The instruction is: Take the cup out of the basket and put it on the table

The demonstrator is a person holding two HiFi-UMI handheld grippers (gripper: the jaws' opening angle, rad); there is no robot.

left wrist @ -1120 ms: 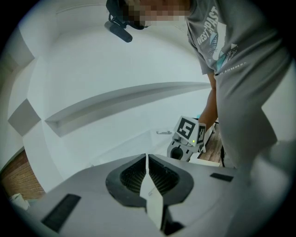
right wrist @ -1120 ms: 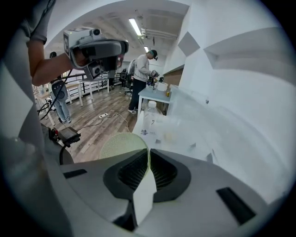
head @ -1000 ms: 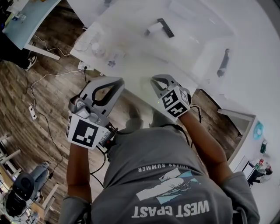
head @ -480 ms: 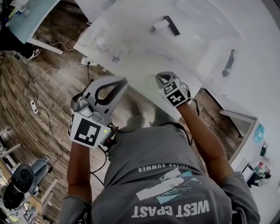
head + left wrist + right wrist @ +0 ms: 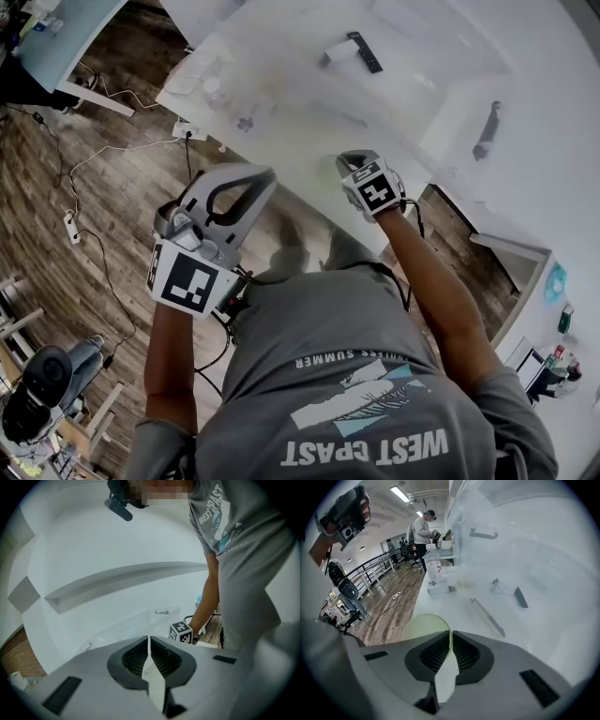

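Note:
A pale yellow-green see-through cup (image 5: pixel 423 626) hangs at the near edge of the white table (image 5: pixel 543 620). My right gripper (image 5: pixel 451 637) is shut on its rim, which shows as a thin line between the jaws. Whether the cup's base touches the table I cannot tell. From the head view, the right gripper (image 5: pixel 352 161) reaches over the table's near edge. My left gripper (image 5: pixel 251 178) is held over the wooden floor beside the table, and its jaws (image 5: pixel 148 641) are shut with nothing in them. The clear basket (image 5: pixel 136 625) with handles stands on the table.
A black remote (image 5: pixel 366 52) lies against a small white box far back on the table. A bottle (image 5: pixel 433 566) and a flat box (image 5: pixel 437 588) stand at the left end. A long grey bar (image 5: pixel 487 617) lies mid-table. A dark object (image 5: pixel 485 131) lies at the right.
My right gripper has moved forward, away from the body and farther over the table edge. The left gripper has stayed about where it was.

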